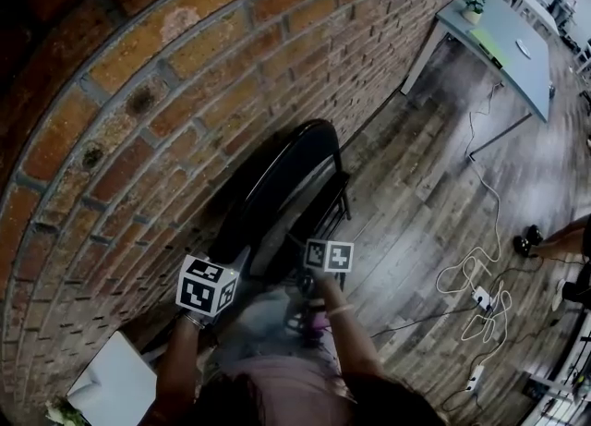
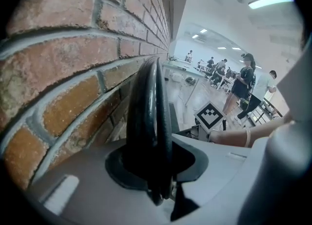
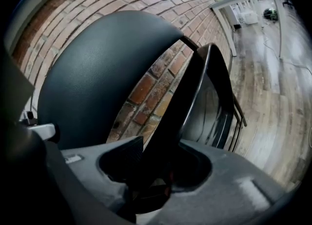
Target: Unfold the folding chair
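Left gripper (image 2: 157, 190), right gripper (image 3: 155, 182) on folding chair (image 1: 282, 188) edges; open floor (image 1: 420, 198) right.

chair (image 1: 272, 193): just beside brick wall (image 1: 138, 91) | table (image 1: 503, 41): beyond, right | cables (image 1: 480, 276): floor, right

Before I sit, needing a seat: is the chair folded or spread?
Mostly folded: chair leans by the brick wall, padded panel slightly parted from frame.
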The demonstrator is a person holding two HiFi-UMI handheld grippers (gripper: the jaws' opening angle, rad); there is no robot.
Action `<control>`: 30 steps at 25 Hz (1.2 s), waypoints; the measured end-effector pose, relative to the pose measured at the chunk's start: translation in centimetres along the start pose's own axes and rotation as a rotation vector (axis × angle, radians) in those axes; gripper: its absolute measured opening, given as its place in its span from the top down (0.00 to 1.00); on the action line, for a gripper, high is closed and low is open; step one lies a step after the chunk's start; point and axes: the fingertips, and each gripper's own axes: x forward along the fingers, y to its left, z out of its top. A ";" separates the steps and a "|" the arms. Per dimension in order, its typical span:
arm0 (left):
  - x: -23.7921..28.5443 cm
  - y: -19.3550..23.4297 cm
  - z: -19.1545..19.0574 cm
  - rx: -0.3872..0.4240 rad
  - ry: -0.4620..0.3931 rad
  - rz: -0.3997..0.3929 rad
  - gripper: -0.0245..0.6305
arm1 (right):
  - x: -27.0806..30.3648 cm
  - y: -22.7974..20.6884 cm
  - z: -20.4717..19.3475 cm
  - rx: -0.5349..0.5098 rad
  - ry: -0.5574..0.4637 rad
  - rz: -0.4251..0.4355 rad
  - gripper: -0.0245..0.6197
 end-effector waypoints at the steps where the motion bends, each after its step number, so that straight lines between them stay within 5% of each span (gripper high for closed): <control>1: 0.0 -0.3 0.0 0.002 -0.002 -0.001 0.81 | -0.2 -0.2 -0.2 0.005 0.001 -0.001 0.70; 30: -0.1 -7.9 -0.4 0.053 -0.044 -0.053 0.87 | -7.0 -4.1 -2.4 0.061 0.010 0.055 0.70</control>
